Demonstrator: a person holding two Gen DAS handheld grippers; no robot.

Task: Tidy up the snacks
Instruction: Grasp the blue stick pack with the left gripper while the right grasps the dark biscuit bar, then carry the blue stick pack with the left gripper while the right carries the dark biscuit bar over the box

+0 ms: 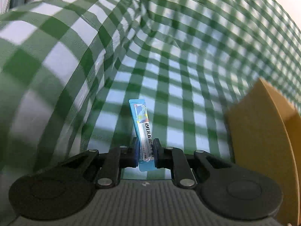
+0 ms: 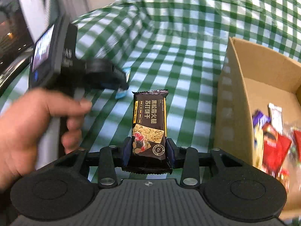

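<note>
My left gripper [image 1: 146,151] is shut on a slim blue stick sachet [image 1: 140,121] that stands upright between the pads, above the green checked tablecloth [image 1: 178,86]. My right gripper [image 2: 148,151] is shut on a dark brown cracker packet [image 2: 149,124], also upright. In the right wrist view the left gripper [image 2: 123,83] shows at the left, held by a hand [image 2: 30,130], with the blue sachet [image 2: 124,81] poking out of it. A cardboard box [image 2: 237,86] with several snack packets [image 2: 272,141] inside stands to the right.
The cardboard box's flap [image 1: 263,141] fills the right side of the left wrist view. The cloth is rumpled into folds [image 1: 112,37] at the back. A dark window and a white frame [image 2: 28,9] stand at the far left beyond the table edge.
</note>
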